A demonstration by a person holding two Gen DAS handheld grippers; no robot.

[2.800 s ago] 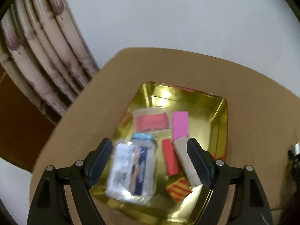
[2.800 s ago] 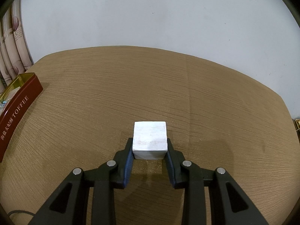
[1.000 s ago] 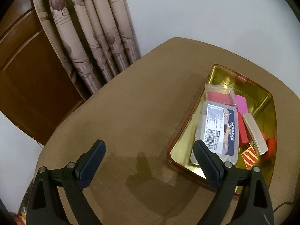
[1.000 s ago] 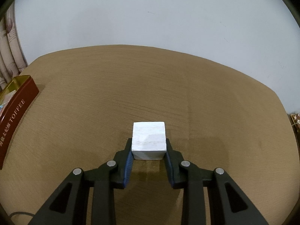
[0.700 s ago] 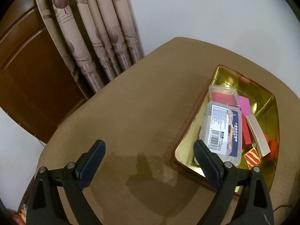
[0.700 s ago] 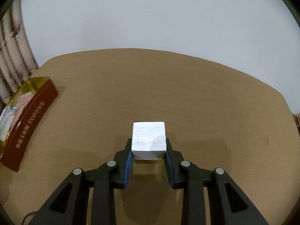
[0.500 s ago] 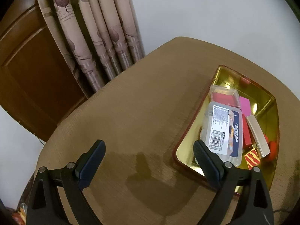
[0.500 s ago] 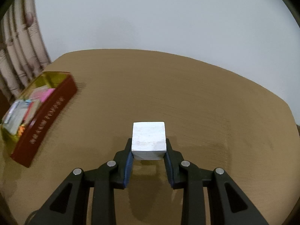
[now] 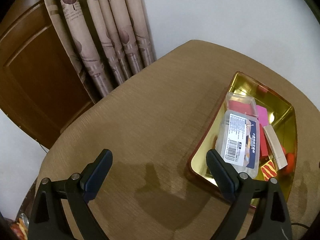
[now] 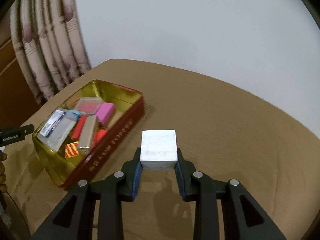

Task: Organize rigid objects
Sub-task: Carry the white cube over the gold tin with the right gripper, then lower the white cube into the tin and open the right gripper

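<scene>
My right gripper is shut on a white cube, held above the brown table to the right of a gold-lined red tin. The tin holds a clear plastic case, a pink block, a beige bar, red pieces and a red-and-yellow striped piece. In the left wrist view my left gripper stands open over bare table, left of the tin, nothing between its fingers. The left tool's tip shows at the left edge of the right wrist view.
The round brown table ends near a patterned curtain and a wooden door at the left. A white wall lies behind. A person's fingers show at the far left edge. A thin cable lies near the tin.
My right gripper has swung left and risen with the cube, bringing the tin fully into its view. The left gripper has stayed still and open.
</scene>
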